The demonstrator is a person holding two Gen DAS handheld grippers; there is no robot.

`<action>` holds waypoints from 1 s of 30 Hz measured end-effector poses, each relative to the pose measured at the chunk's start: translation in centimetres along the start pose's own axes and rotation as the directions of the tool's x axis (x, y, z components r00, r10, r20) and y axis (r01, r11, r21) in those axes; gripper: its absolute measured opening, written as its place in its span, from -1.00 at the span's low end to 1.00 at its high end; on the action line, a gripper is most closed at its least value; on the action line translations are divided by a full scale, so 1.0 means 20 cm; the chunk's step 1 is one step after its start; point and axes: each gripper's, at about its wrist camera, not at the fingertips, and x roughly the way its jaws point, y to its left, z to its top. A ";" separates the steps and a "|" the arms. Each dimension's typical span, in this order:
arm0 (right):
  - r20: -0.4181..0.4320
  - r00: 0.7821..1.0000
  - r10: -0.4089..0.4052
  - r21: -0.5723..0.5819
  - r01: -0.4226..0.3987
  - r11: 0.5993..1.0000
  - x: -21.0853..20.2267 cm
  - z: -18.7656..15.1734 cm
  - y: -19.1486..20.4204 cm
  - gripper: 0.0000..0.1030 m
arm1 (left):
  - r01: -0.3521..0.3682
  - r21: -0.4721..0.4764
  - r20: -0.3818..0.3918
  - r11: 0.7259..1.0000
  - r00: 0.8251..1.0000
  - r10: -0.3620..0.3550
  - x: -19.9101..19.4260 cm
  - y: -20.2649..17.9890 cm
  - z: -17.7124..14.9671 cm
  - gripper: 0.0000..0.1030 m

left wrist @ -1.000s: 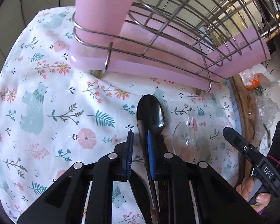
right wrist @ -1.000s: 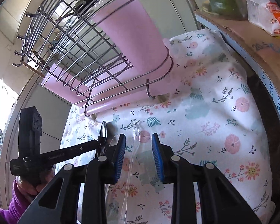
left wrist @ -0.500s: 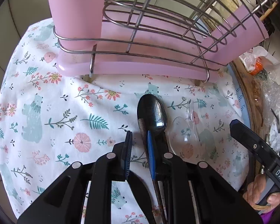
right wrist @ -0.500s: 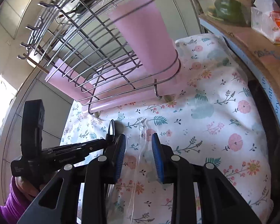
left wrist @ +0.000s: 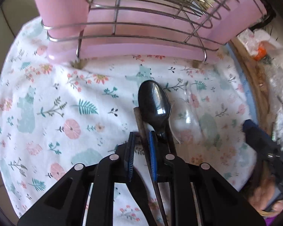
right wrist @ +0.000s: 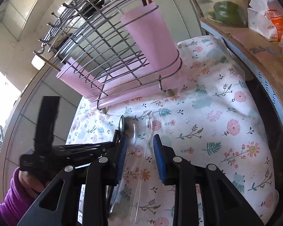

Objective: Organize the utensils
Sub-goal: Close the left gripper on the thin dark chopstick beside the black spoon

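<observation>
The left gripper (left wrist: pixel 141 135), part open, is straddling what's prob. a brown stick beside the black spoon (left wrist: pixel 154 101) mid-cloth (left wrist: pixel 47 113), needing squarer centring pre-squeeze; the right gripper (right wrist: pixel 139 141), open, is hovering over the clear spoon (right wrist: pixel 141 150).

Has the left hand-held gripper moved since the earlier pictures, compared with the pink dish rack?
Yes. The left hand-held gripper has swung to face the pink wire dish rack squarely, its fingers astride a brown stick beside the black spoon.

Bright daylight from the far left washes out that edge in the right wrist view, fisheye bending both views, with motion blur at the left view's right edge.
</observation>
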 end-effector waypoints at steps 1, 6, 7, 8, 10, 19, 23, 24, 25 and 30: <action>0.002 1.000 0.006 -0.002 -0.006 1.000 0.00 0.00 0.00 -0.45 | -0.023 0.011 0.007 1.000 1.000 0.022 0.00 -0.02 0.00 -0.71; 0.003 0.999 0.049 -0.010 -0.049 0.999 -0.02 -0.01 0.01 -0.45 | 0.017 -0.106 0.007 0.994 1.000 -0.016 -0.03 0.04 0.03 -0.87; 0.001 0.999 0.053 -0.014 -0.053 0.998 -0.02 -0.01 0.01 -0.45 | 0.026 -0.125 0.017 0.992 1.000 -0.024 -0.05 0.07 0.03 -0.88; -0.002 0.998 0.057 -0.016 -0.057 0.998 -0.02 -0.01 0.01 -0.45 | 0.027 -0.141 0.036 0.990 0.999 -0.022 -0.08 0.09 0.03 -0.90; -0.006 0.998 0.059 -0.018 -0.059 0.998 -0.01 0.00 0.01 -0.45 | 0.008 -0.151 0.073 0.989 0.997 0.003 -0.14 0.13 0.02 -0.90; -0.108 0.992 0.068 0.056 -0.062 0.996 0.11 0.09 -0.06 -0.45 | -0.039 -0.211 0.066 0.977 0.996 0.054 -0.18 0.32 0.01 -0.90; -0.174 0.983 0.066 0.106 -0.048 0.993 0.20 0.14 -0.11 -0.45 | -0.030 -0.216 -0.018 0.976 0.999 0.026 -0.09 0.38 0.04 -0.89; -0.193 0.979 0.067 0.116 -0.045 0.992 0.23 0.15 -0.12 -0.45 | -0.029 -0.205 -0.034 0.978 0.999 0.022 -0.08 0.37 0.06 -0.89; -0.212 0.976 0.060 0.119 -0.035 0.992 0.26 0.17 -0.13 -0.45 | -0.033 -0.187 -0.064 0.982 0.998 0.022 -0.07 0.37 0.08 -0.88; -0.280 0.960 -0.009 0.069 0.030 0.997 0.38 0.24 -0.08 -0.45 | -0.021 -0.147 -0.176 0.989 0.984 -0.005 -0.04 0.39 0.17 -0.88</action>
